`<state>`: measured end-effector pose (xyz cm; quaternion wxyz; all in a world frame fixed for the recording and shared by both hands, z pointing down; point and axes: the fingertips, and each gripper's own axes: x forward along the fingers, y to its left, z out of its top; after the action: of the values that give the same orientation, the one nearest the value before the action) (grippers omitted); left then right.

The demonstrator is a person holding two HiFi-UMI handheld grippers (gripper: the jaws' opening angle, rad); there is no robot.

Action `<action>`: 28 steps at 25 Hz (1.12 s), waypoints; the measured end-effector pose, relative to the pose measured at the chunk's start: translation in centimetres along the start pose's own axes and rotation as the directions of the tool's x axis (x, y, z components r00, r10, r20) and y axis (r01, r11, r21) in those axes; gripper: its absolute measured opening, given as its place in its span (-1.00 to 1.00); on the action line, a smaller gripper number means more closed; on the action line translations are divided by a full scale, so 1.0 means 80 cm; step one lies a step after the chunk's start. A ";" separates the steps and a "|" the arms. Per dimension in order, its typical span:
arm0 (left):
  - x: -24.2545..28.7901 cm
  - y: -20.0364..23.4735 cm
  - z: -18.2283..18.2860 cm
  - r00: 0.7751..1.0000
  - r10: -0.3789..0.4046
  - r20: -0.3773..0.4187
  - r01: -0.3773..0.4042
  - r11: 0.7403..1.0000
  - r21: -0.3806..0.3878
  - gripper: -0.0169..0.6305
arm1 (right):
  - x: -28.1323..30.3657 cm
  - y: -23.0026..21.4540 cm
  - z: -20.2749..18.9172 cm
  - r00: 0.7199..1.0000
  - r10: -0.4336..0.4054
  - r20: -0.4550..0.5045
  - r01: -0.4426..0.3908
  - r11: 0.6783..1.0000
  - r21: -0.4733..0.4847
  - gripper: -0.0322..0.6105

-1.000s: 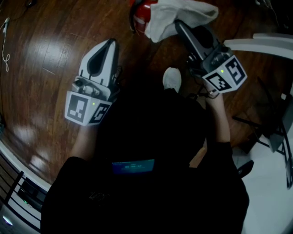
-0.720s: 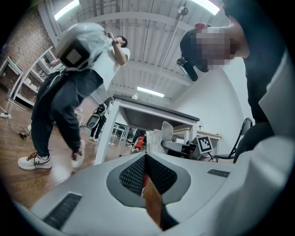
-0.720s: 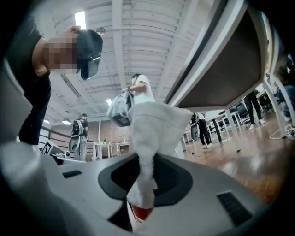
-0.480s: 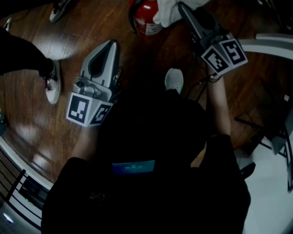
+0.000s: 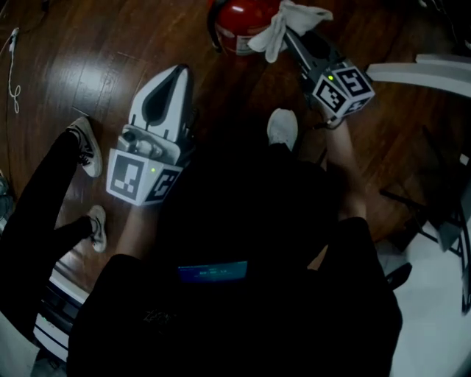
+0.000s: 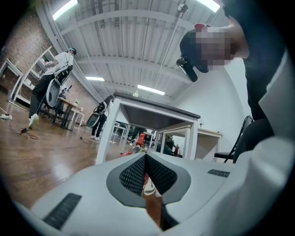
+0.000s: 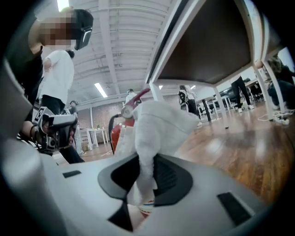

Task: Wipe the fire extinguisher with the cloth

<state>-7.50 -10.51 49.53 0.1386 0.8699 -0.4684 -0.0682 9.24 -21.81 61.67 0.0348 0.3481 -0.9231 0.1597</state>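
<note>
Right gripper (image 5: 288,34) is up at the top of the head view, reaching out over the wooden floor (image 5: 73,59); its own view (image 7: 145,171) shows the jaws clamped on the white cloth (image 7: 156,124), a narrow fold pinched between the dark pads and the rest bunched up above them. From the head view the cloth (image 5: 285,20) hangs off the jaw tips and overlaps the right side of the red fire extinguisher (image 5: 241,20); I can't say whether it presses on the metal. The extinguisher sits on the floor at the very top edge, partly cut off; in the right gripper view it (image 7: 118,134) stands just behind the cloth, with its black hose curving at the left. Left gripper (image 5: 174,74) is held low and well apart from all that, pointing forward; its view (image 6: 145,159) shows the jaws together at the tips with nothing between them. My white shoe (image 5: 282,127) is planted between the two grippers; a bystander's legs (image 5: 44,199) stand at the left.
</note>
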 end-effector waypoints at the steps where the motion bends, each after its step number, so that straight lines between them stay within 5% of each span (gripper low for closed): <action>1: 0.000 0.000 0.000 1.000 0.000 0.000 0.000 1.000 -0.001 -0.95 | 0.003 -0.004 -0.013 1.000 -0.003 -0.013 0.004 1.000 0.012 -0.60; 17: -0.006 -0.004 -0.006 1.000 -0.003 -0.005 0.003 1.000 -0.005 -0.95 | 0.033 -0.046 -0.165 0.973 -0.040 -0.227 0.071 0.989 0.128 -0.60; 23: -0.009 -0.002 -0.005 1.000 -0.002 0.000 0.002 1.000 -0.009 -0.95 | 0.032 -0.047 -0.174 0.963 -0.047 -0.265 0.080 0.990 0.114 -0.60; 28: -0.013 0.001 -0.001 1.000 -0.006 0.005 0.006 1.000 -0.015 -0.95 | 0.008 -0.035 -0.126 0.981 -0.054 -0.185 0.074 0.992 0.102 -0.60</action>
<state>-8.12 -9.70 49.61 0.1438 0.8702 -0.4654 -0.0744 10.11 -21.01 72.05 0.1051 0.3631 -0.8943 0.2397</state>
